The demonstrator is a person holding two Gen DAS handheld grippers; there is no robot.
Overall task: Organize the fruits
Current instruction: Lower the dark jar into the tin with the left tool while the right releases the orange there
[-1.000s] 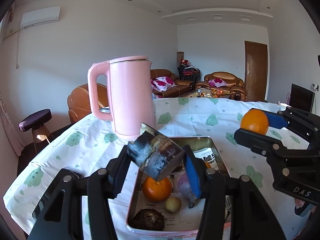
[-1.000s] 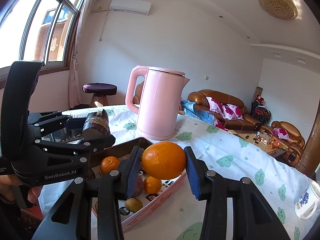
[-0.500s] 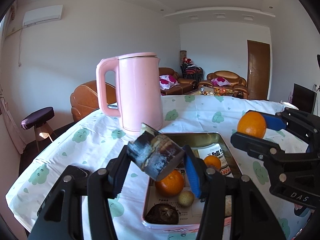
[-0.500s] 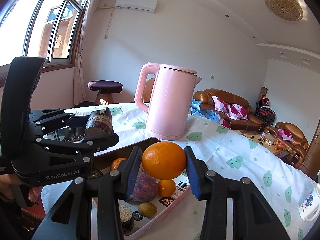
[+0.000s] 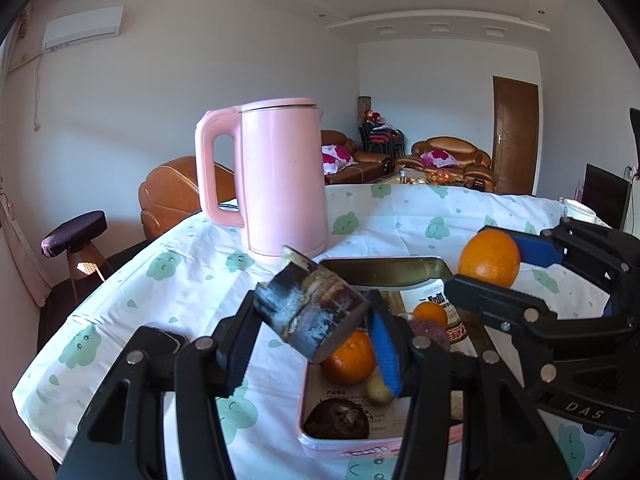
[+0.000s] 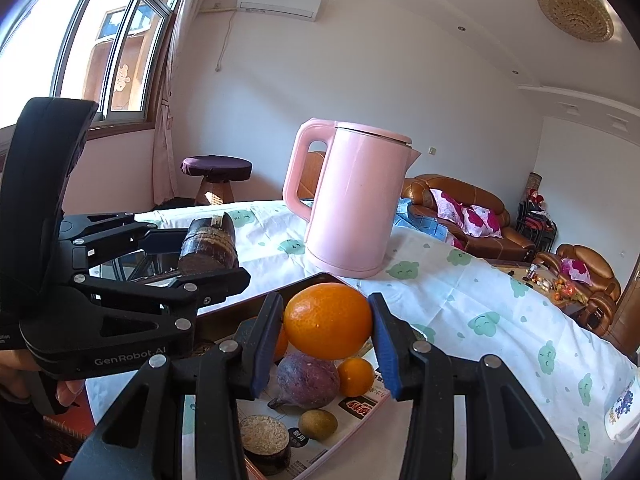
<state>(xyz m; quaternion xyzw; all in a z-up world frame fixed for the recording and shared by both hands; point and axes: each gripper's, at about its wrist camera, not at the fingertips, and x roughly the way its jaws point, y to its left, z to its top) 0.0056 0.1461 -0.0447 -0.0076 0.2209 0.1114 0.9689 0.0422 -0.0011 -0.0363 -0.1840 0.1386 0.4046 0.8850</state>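
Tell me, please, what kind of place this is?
Most likely the living room of a home. Brown leather sofas with floral cushions stand behind the table, an air conditioner hangs on the wall, and a pink electric kettle stands on the table's patterned tablecloth.

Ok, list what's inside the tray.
Inside the tray: two small oranges, a purple fruit, a small greenish-brown fruit, dark cut chunks. The grippers hide other contents.

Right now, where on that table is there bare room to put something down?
Free cloth lies left of the tray, in front of the kettle, and on the wide stretch right of the kettle, up to the mug. The near end of the tray is crowded with fruit; its far end looks bare.
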